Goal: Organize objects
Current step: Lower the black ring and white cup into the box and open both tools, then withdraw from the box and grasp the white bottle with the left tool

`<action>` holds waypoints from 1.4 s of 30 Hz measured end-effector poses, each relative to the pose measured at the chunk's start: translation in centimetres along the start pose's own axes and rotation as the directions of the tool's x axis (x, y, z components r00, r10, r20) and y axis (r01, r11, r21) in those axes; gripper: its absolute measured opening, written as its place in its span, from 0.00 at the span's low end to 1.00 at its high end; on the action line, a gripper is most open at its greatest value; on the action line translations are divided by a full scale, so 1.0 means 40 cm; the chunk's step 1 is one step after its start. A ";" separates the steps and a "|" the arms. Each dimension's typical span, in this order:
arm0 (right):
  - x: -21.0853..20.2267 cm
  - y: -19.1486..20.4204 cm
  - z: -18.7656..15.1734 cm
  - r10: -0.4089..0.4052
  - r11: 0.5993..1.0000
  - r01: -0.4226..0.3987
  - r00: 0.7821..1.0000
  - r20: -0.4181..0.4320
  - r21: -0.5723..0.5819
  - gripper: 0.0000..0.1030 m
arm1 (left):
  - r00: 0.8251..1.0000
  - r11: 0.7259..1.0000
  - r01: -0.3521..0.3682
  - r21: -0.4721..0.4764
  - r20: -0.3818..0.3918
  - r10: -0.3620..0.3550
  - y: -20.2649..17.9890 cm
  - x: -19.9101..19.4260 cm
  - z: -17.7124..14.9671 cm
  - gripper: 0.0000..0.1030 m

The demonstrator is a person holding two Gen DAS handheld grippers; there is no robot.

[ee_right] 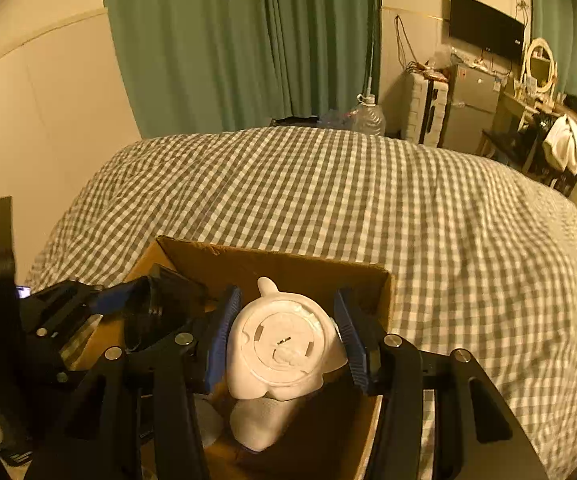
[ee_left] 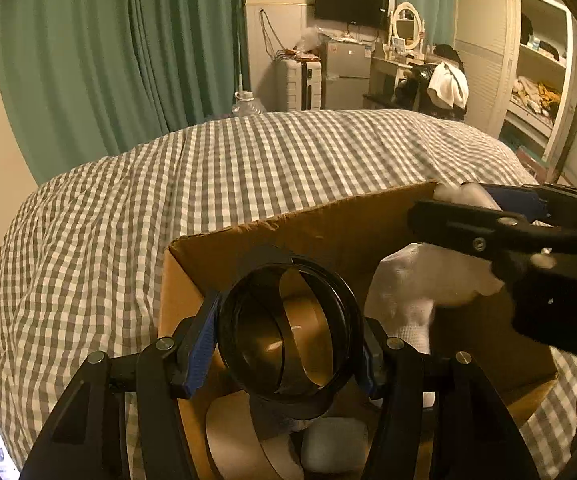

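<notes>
While the white toy [ee_right: 284, 350] sits squeezed between the blue pads of the right gripper [ee_right: 286, 342], it hangs over the open cardboard box [ee_right: 288, 264]. The left gripper [ee_left: 288, 338] is clamped on a black ring [ee_left: 288, 332] over the same box. The box rests on a checked blanket [ee_right: 368, 192].

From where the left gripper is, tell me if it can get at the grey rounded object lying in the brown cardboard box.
Probably not yet: the left gripper is shut on a black ring-shaped object, so its jaws are occupied, though the grey rounded object lies directly below.
</notes>
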State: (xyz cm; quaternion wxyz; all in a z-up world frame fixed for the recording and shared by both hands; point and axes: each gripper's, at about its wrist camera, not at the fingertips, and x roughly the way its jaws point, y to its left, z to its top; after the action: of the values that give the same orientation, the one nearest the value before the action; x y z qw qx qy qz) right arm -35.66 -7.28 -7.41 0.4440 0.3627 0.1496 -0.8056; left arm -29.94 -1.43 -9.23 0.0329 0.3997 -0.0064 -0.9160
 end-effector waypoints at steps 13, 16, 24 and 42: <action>-0.274 0.021 0.030 -0.050 0.999 0.048 0.990 0.131 0.012 0.66 | 0.993 0.999 -0.030 -0.016 0.110 0.032 0.005 -0.280 0.038 0.92; -0.381 0.051 0.034 -0.075 0.997 0.079 0.983 0.170 -0.022 0.66 | 0.987 0.999 -0.042 -0.015 0.155 0.043 0.012 -0.371 0.042 0.92; -0.603 0.141 0.015 -0.087 0.993 0.106 0.960 0.268 -0.058 0.66 | 0.963 0.996 -0.088 -0.017 0.253 0.090 0.037 -0.593 0.024 0.92; -0.524 0.193 -0.255 -0.137 0.983 0.152 0.981 0.139 -0.105 0.67 | 0.965 0.984 -0.163 -0.073 0.195 0.175 0.041 -0.549 -0.208 0.93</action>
State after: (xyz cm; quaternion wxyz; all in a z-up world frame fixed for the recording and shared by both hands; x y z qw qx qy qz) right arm -17.53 6.87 1.20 0.4132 0.2708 0.1923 -0.8479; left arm -8.83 -1.50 1.24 0.1215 0.3021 -0.0178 -0.9453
